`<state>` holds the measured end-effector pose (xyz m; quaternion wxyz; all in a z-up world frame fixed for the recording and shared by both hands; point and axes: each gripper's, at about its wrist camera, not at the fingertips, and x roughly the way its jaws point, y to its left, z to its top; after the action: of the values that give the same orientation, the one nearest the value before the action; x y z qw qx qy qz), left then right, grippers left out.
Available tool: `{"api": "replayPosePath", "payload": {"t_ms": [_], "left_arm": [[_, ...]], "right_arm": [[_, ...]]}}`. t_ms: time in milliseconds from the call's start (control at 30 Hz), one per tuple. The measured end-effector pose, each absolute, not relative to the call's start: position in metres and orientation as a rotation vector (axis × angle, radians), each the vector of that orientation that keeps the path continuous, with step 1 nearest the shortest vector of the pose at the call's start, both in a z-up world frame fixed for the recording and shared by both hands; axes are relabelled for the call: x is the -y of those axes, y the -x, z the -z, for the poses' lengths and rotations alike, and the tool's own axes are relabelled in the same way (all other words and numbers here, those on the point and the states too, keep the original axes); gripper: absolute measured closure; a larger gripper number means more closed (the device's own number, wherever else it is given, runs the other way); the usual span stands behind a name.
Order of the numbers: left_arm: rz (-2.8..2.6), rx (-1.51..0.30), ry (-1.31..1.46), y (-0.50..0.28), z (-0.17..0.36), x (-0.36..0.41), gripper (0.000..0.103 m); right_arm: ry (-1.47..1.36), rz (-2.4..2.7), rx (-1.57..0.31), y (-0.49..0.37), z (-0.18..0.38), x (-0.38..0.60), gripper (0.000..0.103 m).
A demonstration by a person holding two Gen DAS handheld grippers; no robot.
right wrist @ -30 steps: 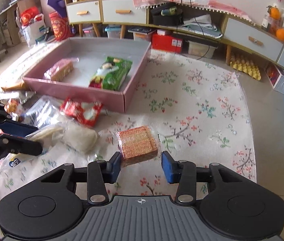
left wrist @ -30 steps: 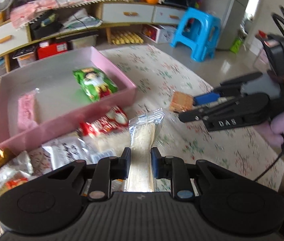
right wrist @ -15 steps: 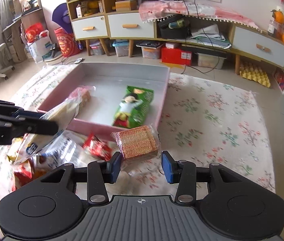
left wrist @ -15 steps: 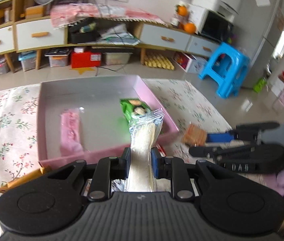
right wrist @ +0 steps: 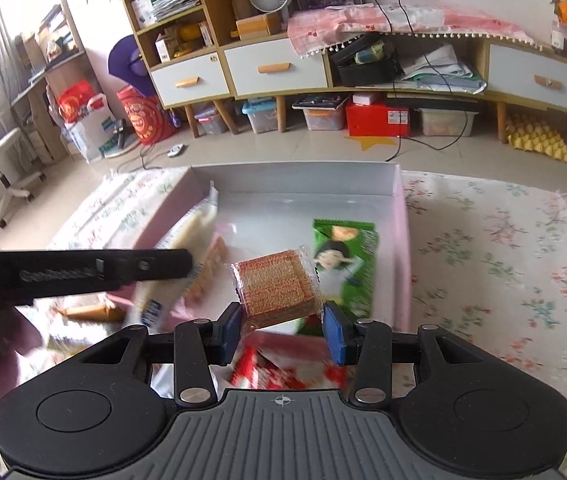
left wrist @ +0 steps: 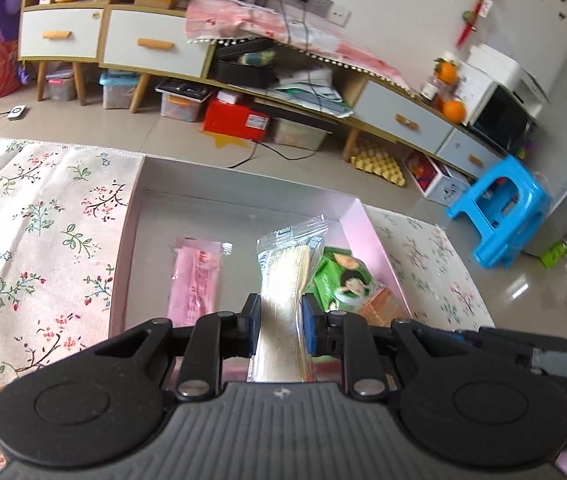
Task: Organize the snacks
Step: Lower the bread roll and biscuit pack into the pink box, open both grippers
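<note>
Hovering over pink box (left wrist: 131,240), both grippers loaded. Left gripper (left wrist: 280,326) jaws pinched on long cream pack (left wrist: 283,276), held above box floor between pink pack (left wrist: 195,280) and green pack (right wrist: 343,264). Right gripper (right wrist: 282,328) jaws spread wider, wafer (right wrist: 277,284) caught mainly at left pad, grip looked loose. Risks judged: wafer slipping early, landing outside near red pack (right wrist: 283,372); grippers close, could collide; cream pack dropping onto green pack.
</note>
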<state>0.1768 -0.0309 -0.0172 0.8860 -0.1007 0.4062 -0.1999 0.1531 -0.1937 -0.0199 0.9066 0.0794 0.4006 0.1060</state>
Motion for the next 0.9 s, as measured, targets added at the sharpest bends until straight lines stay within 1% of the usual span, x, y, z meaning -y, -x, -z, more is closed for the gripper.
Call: {"api": "replayPosePath", "payload": {"t_ms": [467,633,767,833,867,900], "left_arm": [[0.356,-0.803,0.140,-0.190,0.032,0.040,0.083],[0.346,-0.772,0.124,-0.190,0.034,0.042,0.083],[0.355,-0.763,0.116,-0.191,0.034,0.042,0.082],[0.357,-0.753,0.102,-0.189,0.032,0.043,0.078],[0.361,-0.751,0.098,-0.188,0.031,0.043,0.073],[0.365,-0.748,0.095,-0.188,0.031,0.044,0.073]], "right_arm": [[-0.265,-0.217,-0.830,-0.175,0.038,0.201,0.061],[-0.247,-0.227,-0.824,-0.175,0.039,0.195,0.061],[-0.239,-0.232,-0.821,-0.174,0.039,0.193,0.057],[-0.240,-0.231,-0.826,-0.174,0.039,0.193,0.056],[-0.239,-0.227,-0.825,-0.173,0.038,0.193,0.055],[-0.237,-0.222,-0.824,-0.173,0.038,0.194,0.053]]}}
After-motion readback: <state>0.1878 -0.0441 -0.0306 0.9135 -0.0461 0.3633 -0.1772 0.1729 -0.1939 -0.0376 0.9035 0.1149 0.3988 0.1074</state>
